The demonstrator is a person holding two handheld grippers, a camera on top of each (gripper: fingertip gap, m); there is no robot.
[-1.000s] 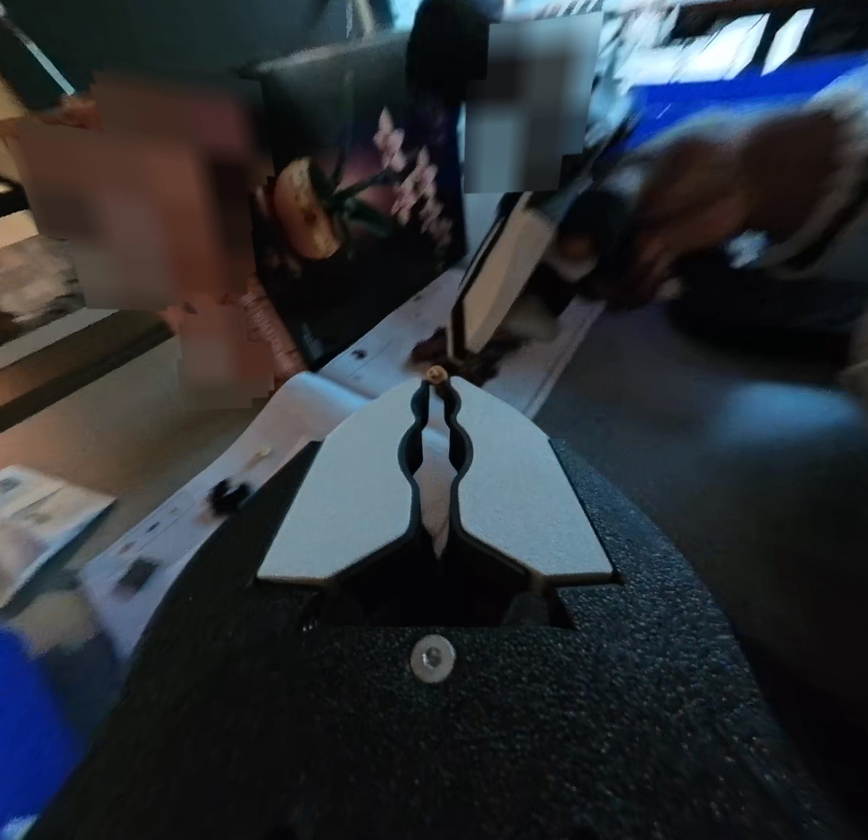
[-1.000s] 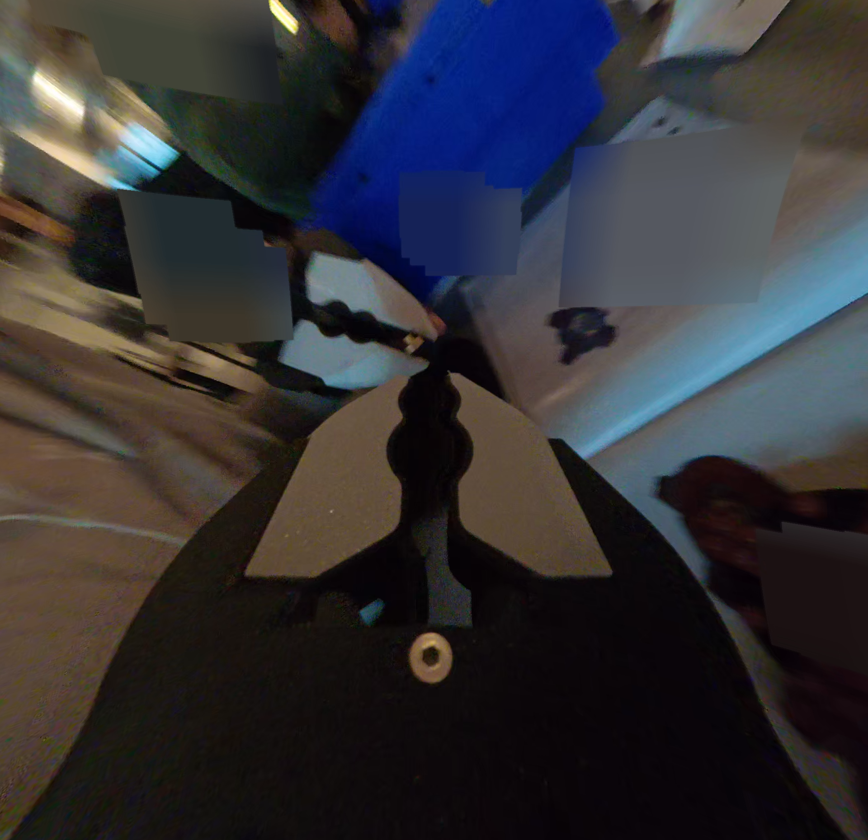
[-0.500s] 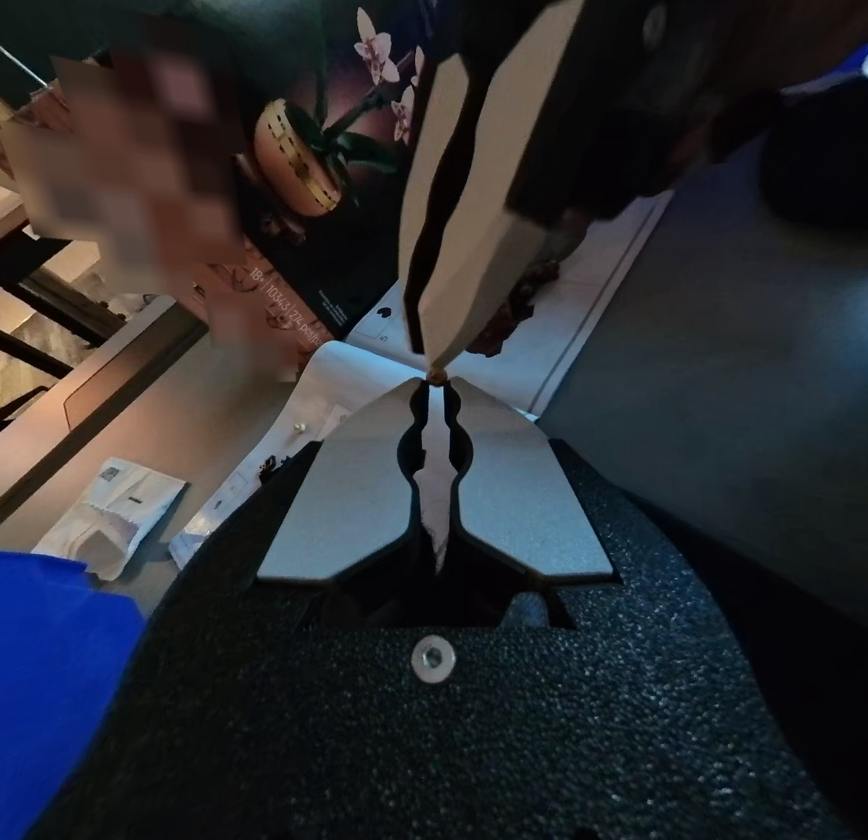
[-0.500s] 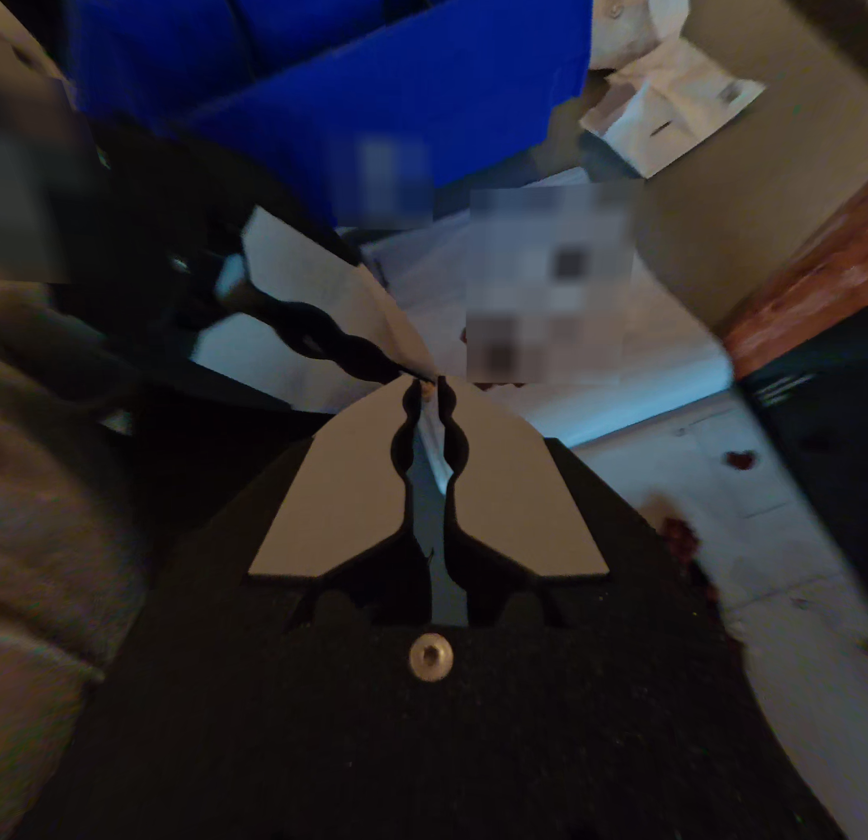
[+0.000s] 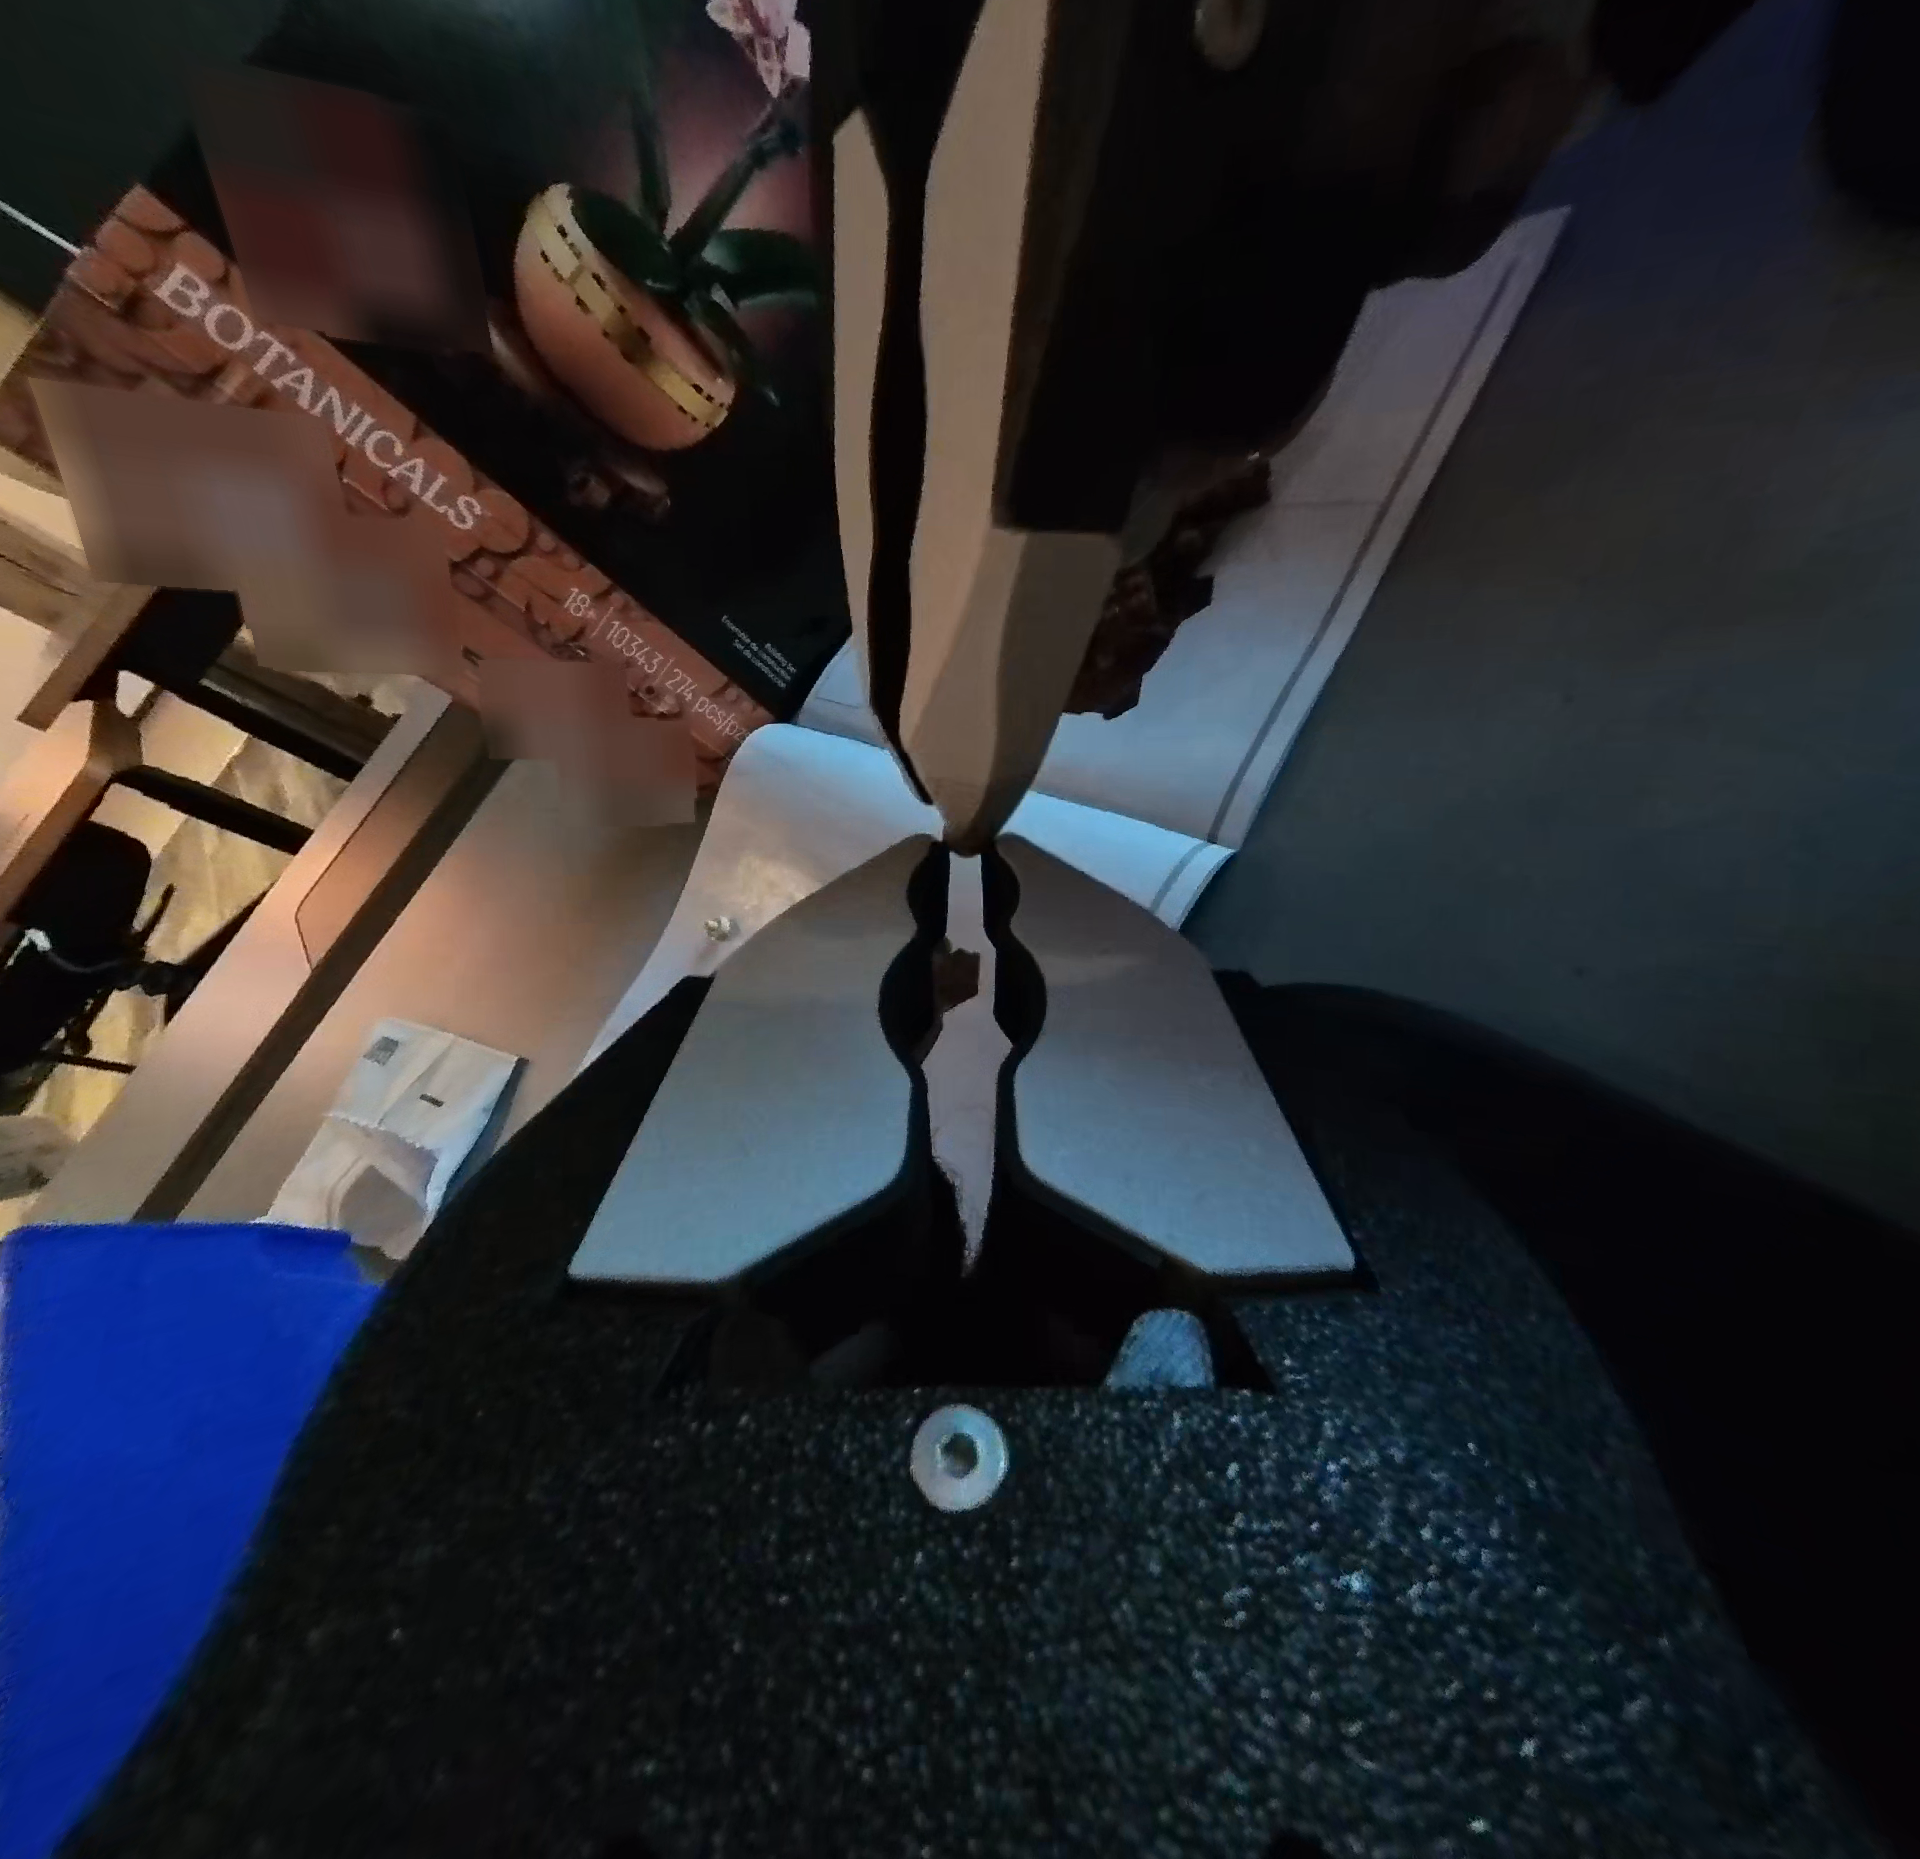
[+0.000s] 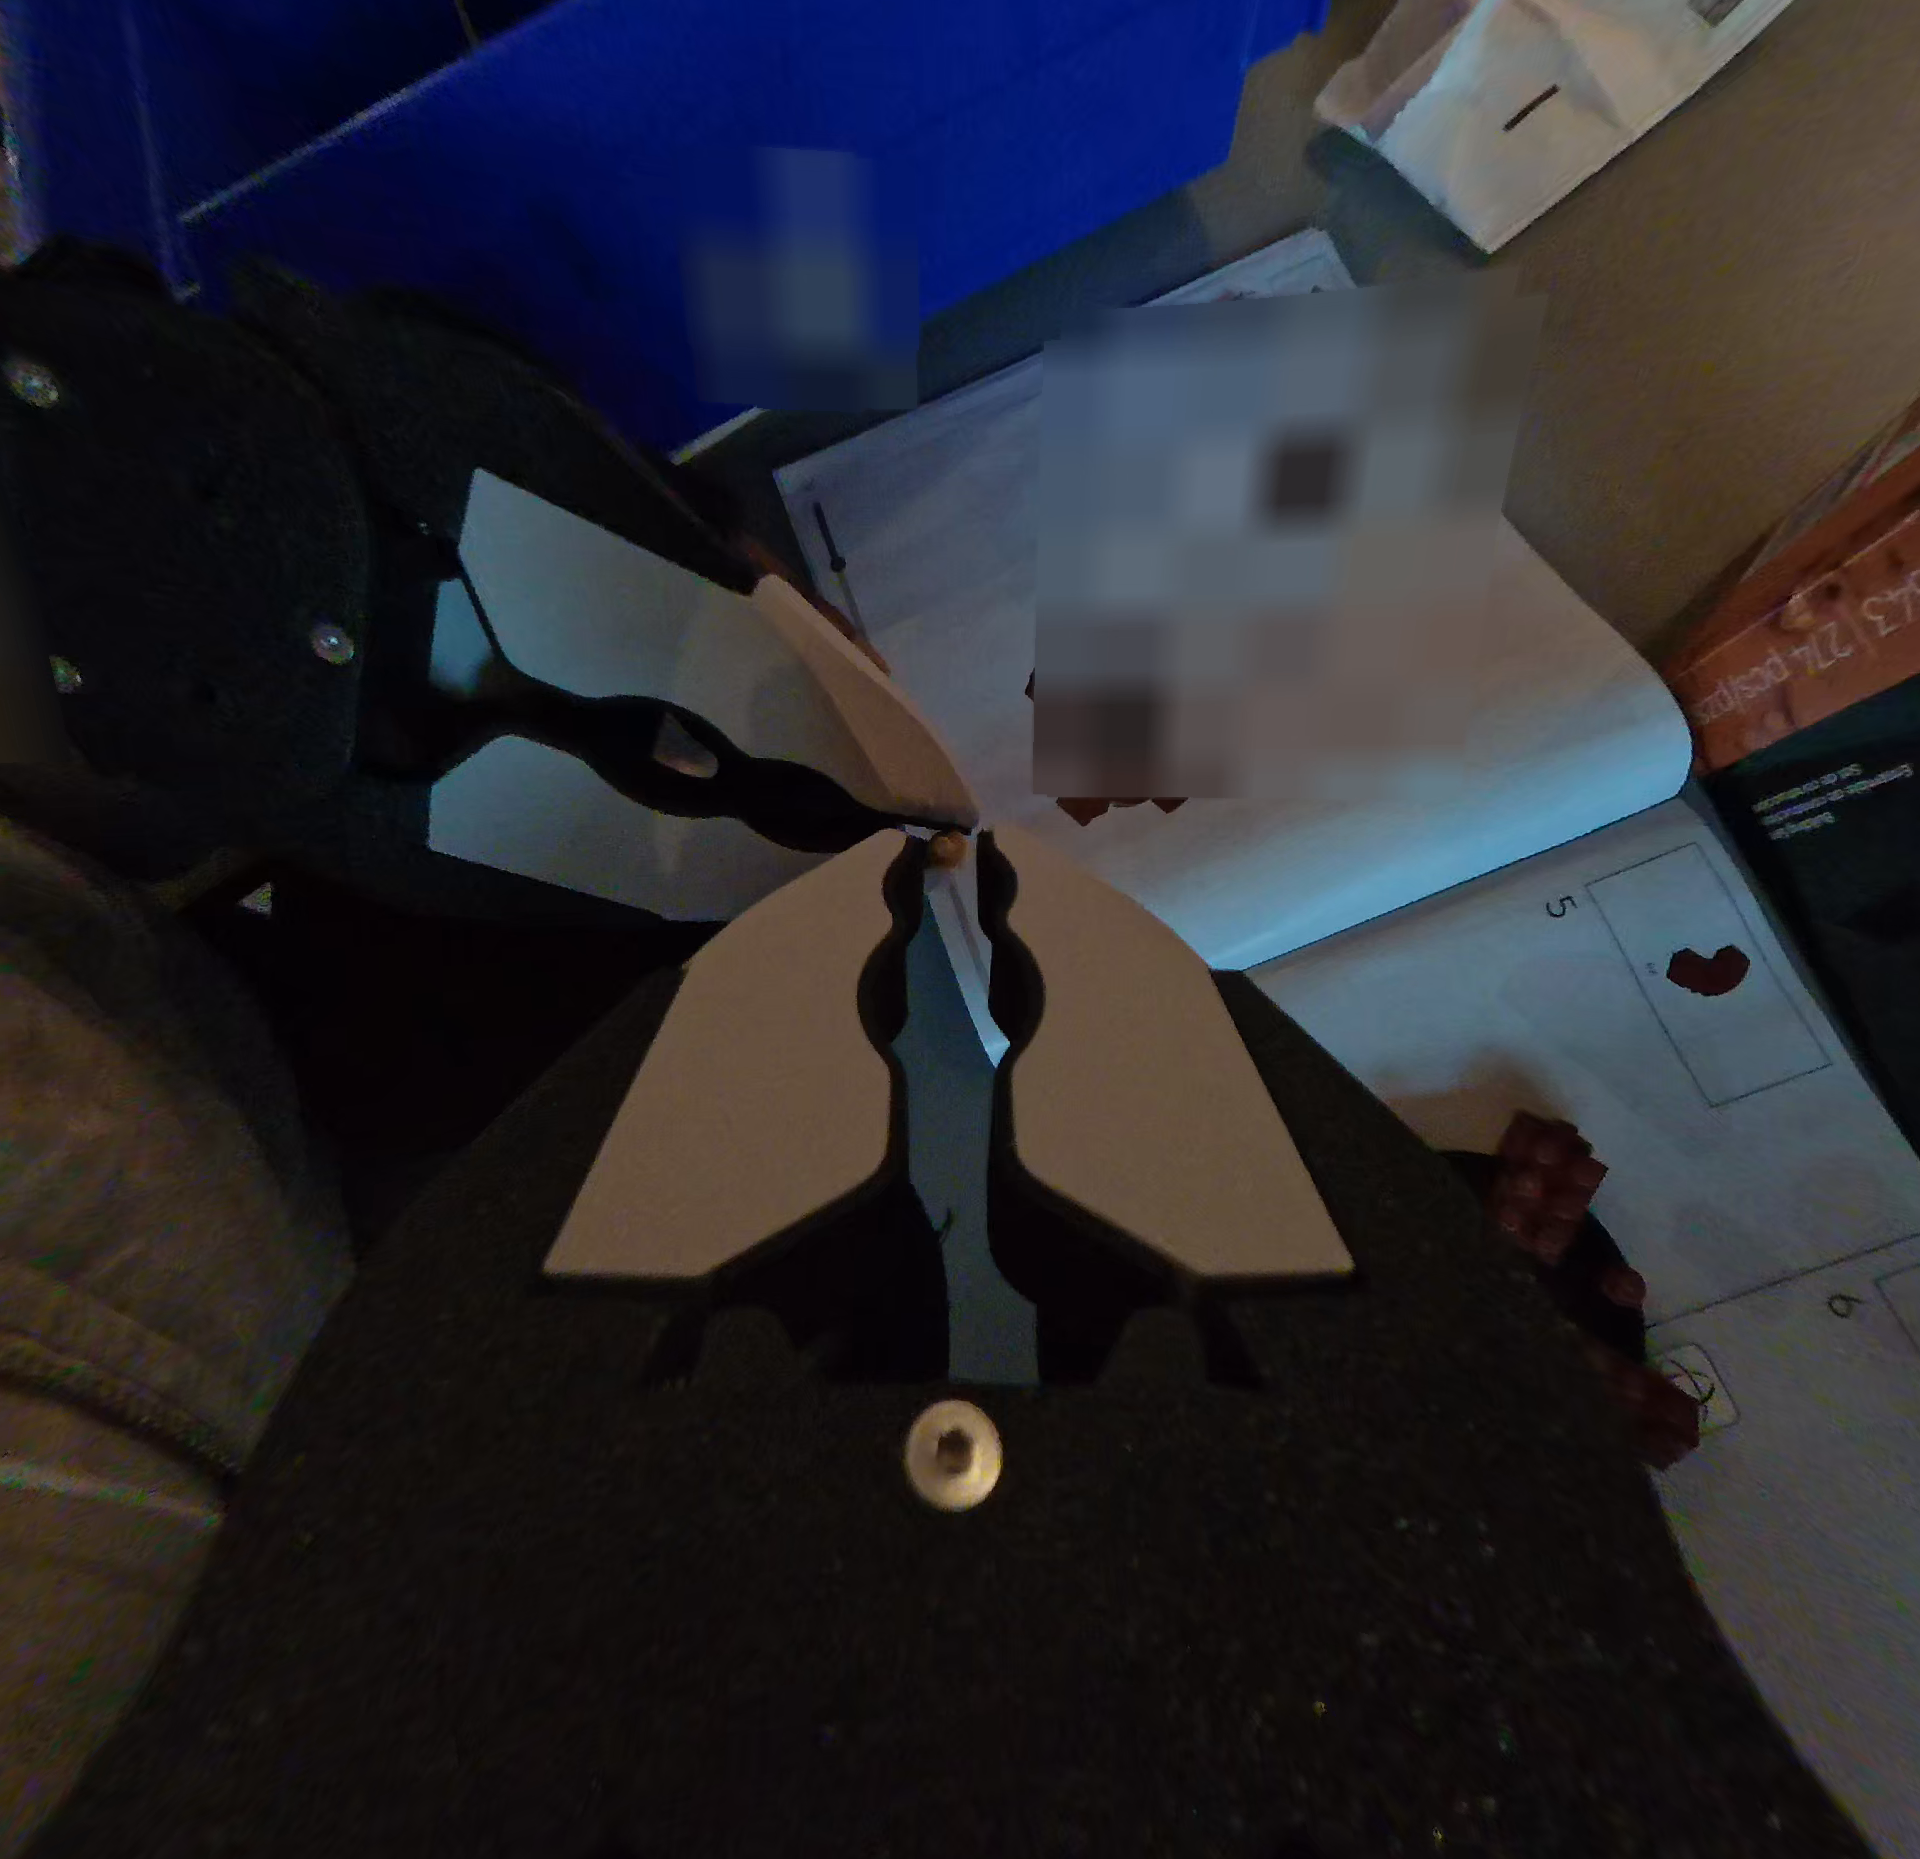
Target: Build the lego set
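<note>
My left gripper is shut on a small tan round piece at its very fingertips. My right gripper comes down from above and meets it tip to tip. In the right wrist view the tan piece sits between the fingertips of my right gripper, which stand slightly apart with a slit beside the piece. The left gripper reaches in from the left and pinches the piece. Both hover over an open white instruction booklet.
A dark box with a potted orchid picture stands behind the booklet. Dark red brick pieces lie on the page, also. A blue bin, a white paper bag and a small loose stud are nearby. My two grippers' fingertips are within a few centimetres of each other.
My right gripper swung in and came tip to tip with the left, then its fingers opened a little around the tan piece. The left gripper has kept hold of the piece throughout.
</note>
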